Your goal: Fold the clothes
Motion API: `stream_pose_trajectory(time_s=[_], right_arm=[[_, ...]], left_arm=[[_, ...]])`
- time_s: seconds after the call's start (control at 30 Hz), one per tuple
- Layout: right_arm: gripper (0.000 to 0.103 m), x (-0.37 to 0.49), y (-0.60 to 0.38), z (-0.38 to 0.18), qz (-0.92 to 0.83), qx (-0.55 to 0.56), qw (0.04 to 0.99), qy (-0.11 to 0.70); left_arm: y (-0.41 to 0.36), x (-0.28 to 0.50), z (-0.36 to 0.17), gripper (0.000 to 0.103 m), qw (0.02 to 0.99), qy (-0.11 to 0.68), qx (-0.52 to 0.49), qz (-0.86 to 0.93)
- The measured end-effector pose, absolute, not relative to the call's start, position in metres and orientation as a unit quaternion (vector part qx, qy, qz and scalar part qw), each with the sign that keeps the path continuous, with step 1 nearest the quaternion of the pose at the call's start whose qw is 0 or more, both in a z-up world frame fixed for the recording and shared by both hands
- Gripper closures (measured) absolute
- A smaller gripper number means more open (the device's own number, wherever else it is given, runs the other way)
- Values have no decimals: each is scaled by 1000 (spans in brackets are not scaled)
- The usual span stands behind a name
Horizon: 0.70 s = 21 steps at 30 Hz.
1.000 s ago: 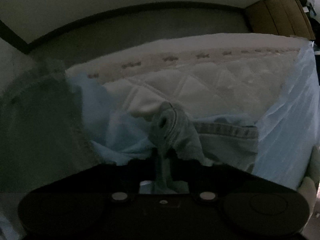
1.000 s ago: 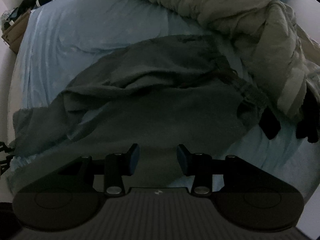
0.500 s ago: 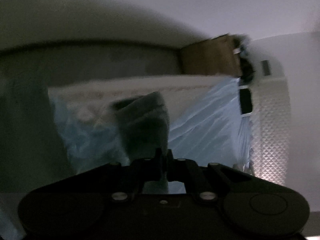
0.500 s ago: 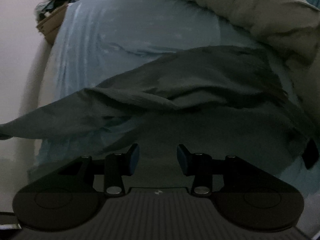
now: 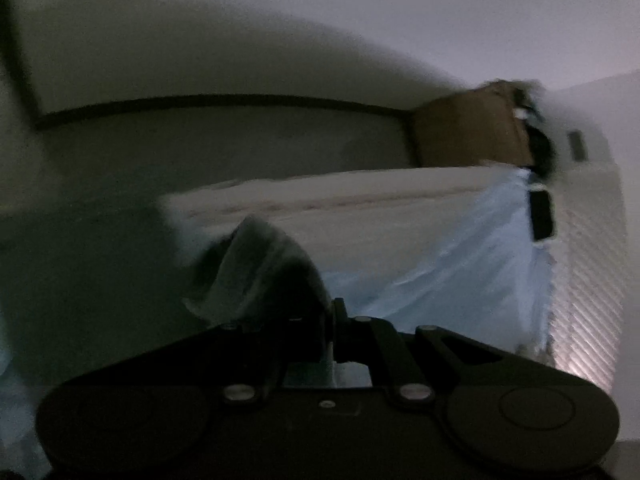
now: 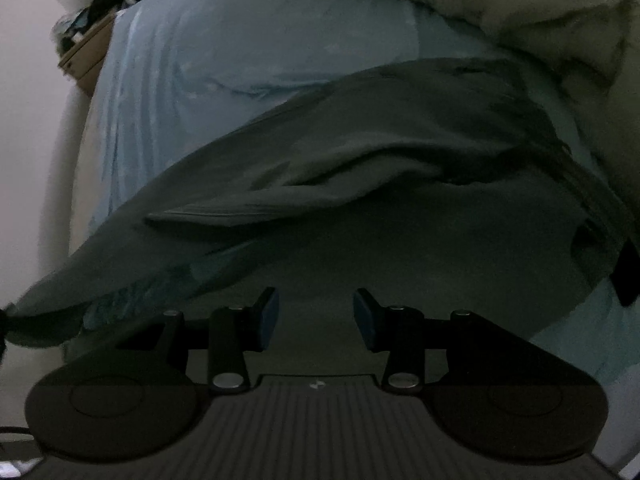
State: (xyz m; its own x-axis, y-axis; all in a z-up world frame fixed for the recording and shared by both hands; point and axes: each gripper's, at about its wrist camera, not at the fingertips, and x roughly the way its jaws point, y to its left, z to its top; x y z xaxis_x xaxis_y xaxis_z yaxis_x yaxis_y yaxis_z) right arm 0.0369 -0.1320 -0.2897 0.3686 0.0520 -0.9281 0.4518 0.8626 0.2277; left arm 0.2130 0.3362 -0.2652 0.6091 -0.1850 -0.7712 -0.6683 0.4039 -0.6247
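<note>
The L gripper point(image 5: 330, 312) was clamped tight on a bunched fold of the dark grey-green soft fabric garment point(image 5: 260, 268), w/ the cloth rising in a hump just above the closed black fingers point(image 5: 340, 332); view was blurred. Behind it sat the white quilted mattress side point(image 5: 360, 216), w/ the pale blue bedsheet point(image 5: 460, 276) hanging over its R end, and a brown cardboard box point(image 5: 468, 132) by the wall beyond. The R gripper point(image 6: 316, 314) hung w/ its blue-padded fingers point(image 6: 270, 314) spread wide apart, holding nothing, just above the garment point(image 6: 380, 168). The garment lay spread across the bedsheet point(image 6: 240, 40), one part stretched out toward the L edge of the R wrist view, lifted off the bed. A rumpled beige-grey duvet point(image 6: 520, 12) was heaped at the garment's far R side, touching it.
</note>
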Motion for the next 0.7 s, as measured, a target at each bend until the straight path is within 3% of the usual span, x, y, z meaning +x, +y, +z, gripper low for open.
stream_pose_trajectory(time_s=[0.17,0.3,0.7], right_arm=[[59,32,-128,-283,-138,228,796,543],[59,33,-119,-282,-136,209,798,549],[59,13,-114,-281,-161,154,777,589]], left_arm=[[323,276,-228,101,771,370,-513,71],[332,280,-222,101,799,335,-499,19],[387,236,-388,100,759,453,-461,80]])
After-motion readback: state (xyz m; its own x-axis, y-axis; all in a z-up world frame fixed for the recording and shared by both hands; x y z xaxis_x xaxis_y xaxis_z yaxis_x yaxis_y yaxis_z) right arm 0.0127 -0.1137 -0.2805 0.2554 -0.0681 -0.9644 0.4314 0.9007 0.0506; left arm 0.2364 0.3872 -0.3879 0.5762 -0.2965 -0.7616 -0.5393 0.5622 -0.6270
